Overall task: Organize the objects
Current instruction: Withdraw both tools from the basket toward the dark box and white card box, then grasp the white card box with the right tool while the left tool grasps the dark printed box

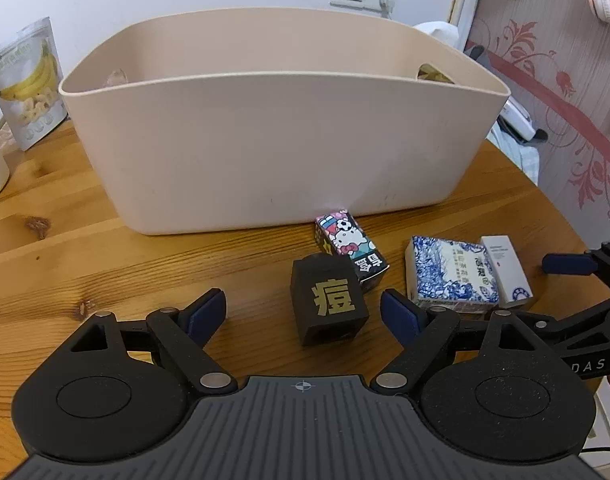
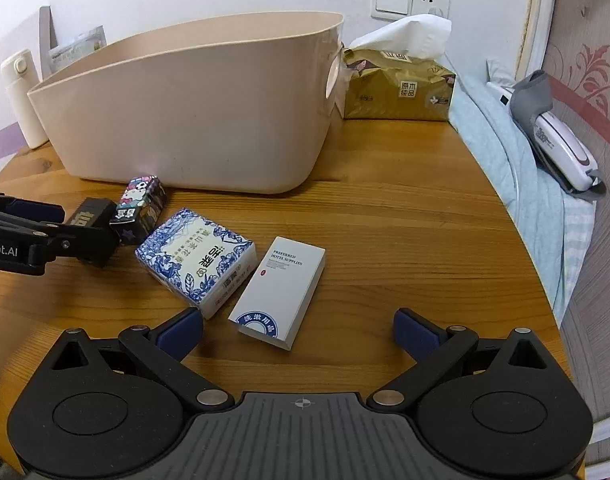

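Pick-up step: left tool [image 1: 303, 312] spread around the black box [image 1: 328, 305] — next, pinch, then lift toward the bin [image 1: 281, 152] at twelve o'clock; right tool [image 2: 298, 330] spread, empty.

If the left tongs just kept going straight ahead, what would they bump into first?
Most likely the black box with the gold character: it sits just ahead between the open left tongs. Behind it lie the cartoon box and then the beige bin. Depth is hard to judge here.
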A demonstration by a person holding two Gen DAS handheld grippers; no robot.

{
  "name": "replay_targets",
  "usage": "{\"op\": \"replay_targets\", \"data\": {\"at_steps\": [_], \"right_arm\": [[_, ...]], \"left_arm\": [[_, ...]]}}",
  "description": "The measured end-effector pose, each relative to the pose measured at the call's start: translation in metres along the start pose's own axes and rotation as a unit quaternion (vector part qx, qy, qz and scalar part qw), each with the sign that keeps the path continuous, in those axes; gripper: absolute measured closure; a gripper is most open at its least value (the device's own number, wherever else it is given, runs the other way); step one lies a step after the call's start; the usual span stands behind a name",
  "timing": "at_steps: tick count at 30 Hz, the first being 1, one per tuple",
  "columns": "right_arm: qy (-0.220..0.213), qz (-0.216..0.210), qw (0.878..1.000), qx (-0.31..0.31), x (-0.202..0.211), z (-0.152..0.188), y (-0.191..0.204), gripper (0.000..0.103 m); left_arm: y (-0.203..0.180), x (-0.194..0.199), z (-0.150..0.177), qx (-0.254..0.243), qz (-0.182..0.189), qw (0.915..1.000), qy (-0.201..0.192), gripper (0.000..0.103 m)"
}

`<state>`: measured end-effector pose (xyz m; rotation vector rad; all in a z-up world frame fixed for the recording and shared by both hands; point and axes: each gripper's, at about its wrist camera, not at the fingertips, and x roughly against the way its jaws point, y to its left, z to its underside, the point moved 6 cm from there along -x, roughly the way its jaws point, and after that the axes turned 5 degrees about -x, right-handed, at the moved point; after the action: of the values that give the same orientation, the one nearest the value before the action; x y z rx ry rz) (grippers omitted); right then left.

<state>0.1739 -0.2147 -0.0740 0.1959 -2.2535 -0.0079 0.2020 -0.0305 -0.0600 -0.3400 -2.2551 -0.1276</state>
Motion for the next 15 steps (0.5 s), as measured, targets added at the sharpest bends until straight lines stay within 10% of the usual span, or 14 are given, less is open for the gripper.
{"op": "replay_targets", "data": {"at_steps": [15], "right_arm": [[-0.014,0.014,1.0,-0.002,-0.012,-0.011,0.0,0.001]], "left_arm": [[0.008,-0.012,-0.001,-0.009,-0.011,0.9999,0.0,0.021]]}}
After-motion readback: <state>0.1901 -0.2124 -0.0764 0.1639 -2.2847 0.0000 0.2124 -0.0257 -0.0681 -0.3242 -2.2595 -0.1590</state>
